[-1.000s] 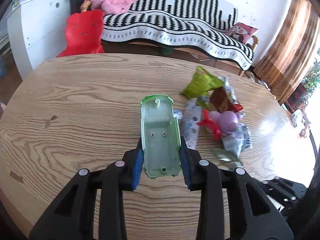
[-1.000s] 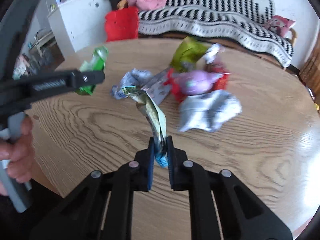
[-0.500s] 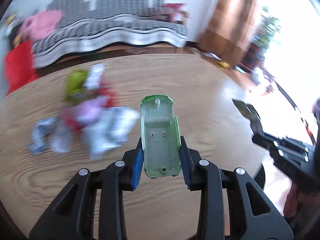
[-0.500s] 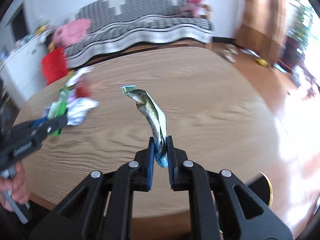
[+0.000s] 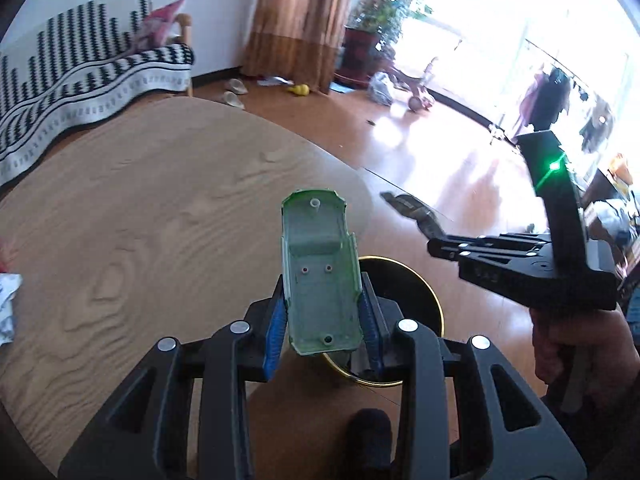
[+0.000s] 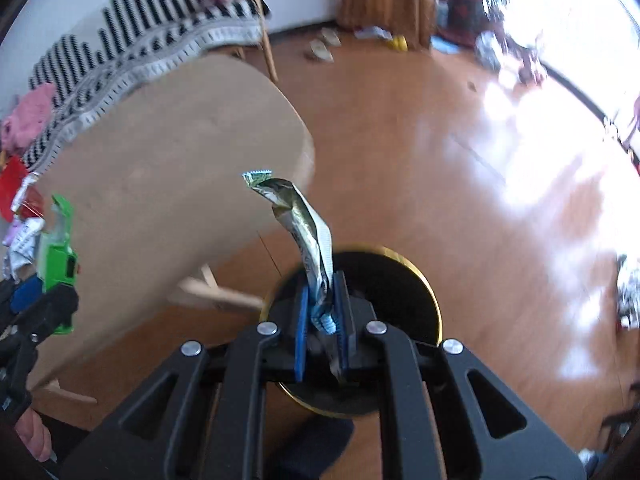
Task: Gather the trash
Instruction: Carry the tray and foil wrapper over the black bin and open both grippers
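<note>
My left gripper is shut on a green plastic toy car shell, held over the wooden table's edge just in front of a black bin with a gold rim on the floor. My right gripper is shut on a crumpled green and silver wrapper, right above the same black bin. In the left wrist view the right gripper shows at the right with the wrapper. The left gripper with the green shell shows at the left of the right wrist view.
Leftover trash lies far back on the round wooden table. A black-and-white striped sofa stands behind it. Bright wooden floor spreads to the right, with slippers and toys near a brown curtain.
Both grippers have swung right, away from the trash pile and past the table's edge, to above the black bin. Each keeps its hold: left on the green shell, right on the wrapper.
</note>
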Motion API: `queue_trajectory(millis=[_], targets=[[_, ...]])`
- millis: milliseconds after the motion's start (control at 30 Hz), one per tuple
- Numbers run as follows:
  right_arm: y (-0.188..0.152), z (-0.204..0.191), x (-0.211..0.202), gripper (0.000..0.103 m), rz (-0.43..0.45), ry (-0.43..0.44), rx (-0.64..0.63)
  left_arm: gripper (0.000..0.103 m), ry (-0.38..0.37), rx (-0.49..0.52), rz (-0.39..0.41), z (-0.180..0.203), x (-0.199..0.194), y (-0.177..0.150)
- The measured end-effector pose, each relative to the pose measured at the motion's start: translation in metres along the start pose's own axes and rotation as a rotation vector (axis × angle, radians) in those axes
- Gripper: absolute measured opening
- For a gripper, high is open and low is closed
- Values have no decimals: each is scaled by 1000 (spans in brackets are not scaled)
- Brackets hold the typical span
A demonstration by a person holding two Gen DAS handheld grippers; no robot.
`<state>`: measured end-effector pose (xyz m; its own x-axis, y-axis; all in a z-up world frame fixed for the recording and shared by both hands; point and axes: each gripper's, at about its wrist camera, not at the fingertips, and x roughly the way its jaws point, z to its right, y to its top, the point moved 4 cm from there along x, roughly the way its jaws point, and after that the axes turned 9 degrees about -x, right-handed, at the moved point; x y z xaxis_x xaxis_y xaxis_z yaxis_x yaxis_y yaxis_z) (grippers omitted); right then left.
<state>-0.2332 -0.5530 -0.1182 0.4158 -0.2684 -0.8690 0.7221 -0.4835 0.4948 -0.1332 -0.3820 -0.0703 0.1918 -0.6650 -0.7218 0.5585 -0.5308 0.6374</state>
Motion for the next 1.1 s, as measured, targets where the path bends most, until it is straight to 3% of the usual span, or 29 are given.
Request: queue_trajectory(millis=[133,233,667,733,767,800,1100], targets=[[-22,19,18,12,-96,1,29,33,-21,28,-32,18,19,-3],[-31,26,22,12,-118,-3,29,33,-30,33,-46,23,27,-4],[-20,10,22,13,-104,9,42,33,-43,34,-62,28,39,-1],[-20,14,19,32,-98,7,55,33,-45,31,-66,27,40,-1],[-19,14,17,56,-88,4,60,33,-46,30,-68,28,40,-1],[-17,15,13,70,-65,-4,64,33,-48,30,-70,29,41,-1],[-14,31,-6,71,2,-23,140,33,-113,43,-121,45,59,-7]])
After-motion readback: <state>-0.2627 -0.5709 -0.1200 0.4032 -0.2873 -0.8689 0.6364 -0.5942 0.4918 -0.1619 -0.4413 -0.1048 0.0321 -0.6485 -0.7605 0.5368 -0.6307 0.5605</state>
